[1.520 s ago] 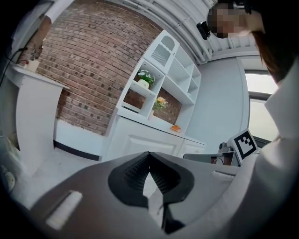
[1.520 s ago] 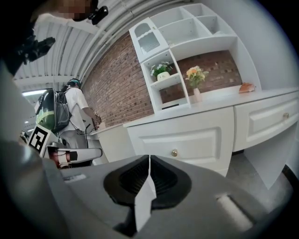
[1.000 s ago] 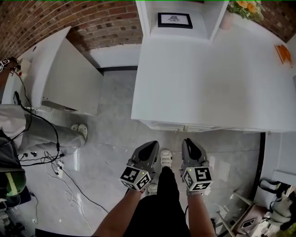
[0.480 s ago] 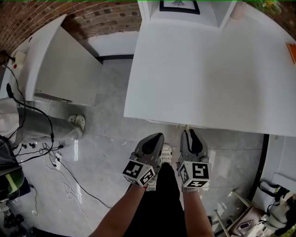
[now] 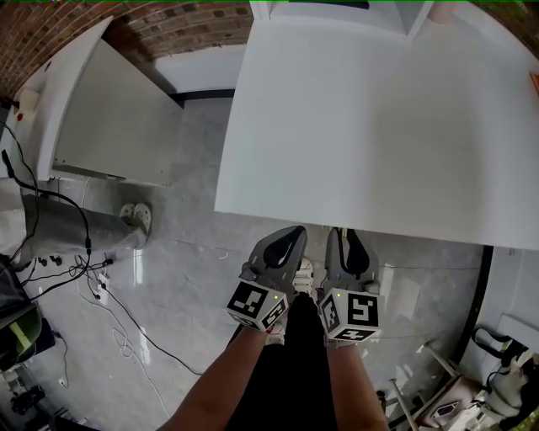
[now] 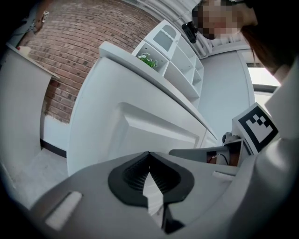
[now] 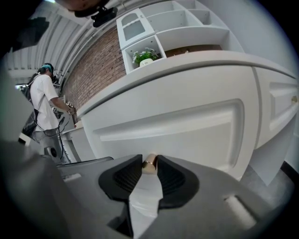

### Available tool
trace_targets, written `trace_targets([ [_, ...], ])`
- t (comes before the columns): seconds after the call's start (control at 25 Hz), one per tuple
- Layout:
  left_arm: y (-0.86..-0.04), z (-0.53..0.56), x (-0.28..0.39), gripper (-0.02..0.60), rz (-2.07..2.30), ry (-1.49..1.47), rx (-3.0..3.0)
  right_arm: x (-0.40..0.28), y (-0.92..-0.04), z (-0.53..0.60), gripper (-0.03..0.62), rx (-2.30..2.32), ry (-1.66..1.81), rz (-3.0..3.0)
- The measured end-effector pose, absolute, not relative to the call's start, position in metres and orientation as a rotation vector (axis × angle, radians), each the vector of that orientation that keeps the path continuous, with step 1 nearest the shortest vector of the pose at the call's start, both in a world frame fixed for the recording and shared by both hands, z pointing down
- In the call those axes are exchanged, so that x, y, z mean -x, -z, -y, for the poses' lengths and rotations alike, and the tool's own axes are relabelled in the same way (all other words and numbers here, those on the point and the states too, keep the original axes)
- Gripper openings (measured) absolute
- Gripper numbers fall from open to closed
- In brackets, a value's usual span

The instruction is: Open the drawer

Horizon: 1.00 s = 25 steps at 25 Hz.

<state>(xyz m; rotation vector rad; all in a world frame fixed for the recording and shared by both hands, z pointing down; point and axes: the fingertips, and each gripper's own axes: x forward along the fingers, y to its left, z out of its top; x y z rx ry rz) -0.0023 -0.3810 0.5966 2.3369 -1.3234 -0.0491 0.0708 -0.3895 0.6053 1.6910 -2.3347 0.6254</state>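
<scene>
A white cabinet [image 5: 370, 118] fills the upper right of the head view. Its panelled drawer front [image 7: 187, 126] faces both grippers. A small brass knob [image 7: 150, 163] sticks out of that drawer front. My right gripper [image 7: 149, 166] has its jaws opening, with the knob between the tips and the pads not pressing on it. In the head view, the right gripper [image 5: 345, 237] has its tips at the cabinet's front edge. Just to its left, my left gripper [image 5: 290, 237] is shut on nothing. In its own view the left gripper [image 6: 149, 155] stands short of the drawer front [image 6: 154, 130].
A second white cabinet [image 5: 109, 109] stands at the left against a brick wall [image 5: 168, 25]. Cables [image 5: 93, 278] trail over the grey floor. Another person's shoes [image 5: 135, 215] are at the left. Open shelves with a plant [image 7: 145, 57] sit on top of the cabinet.
Both grippers have moved forward to the cabinet front. Their tips now sit at its top edge. The cabinet top fills more of the head view.
</scene>
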Motion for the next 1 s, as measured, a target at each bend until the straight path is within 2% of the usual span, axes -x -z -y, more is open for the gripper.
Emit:
trace_targets([
  [1.0, -0.595, 0.368, -0.006, -0.002, 1.305, 0.093, -2.381, -0.071, -0.605, 0.369, 0.075, -1.728, -0.536, 2.323],
])
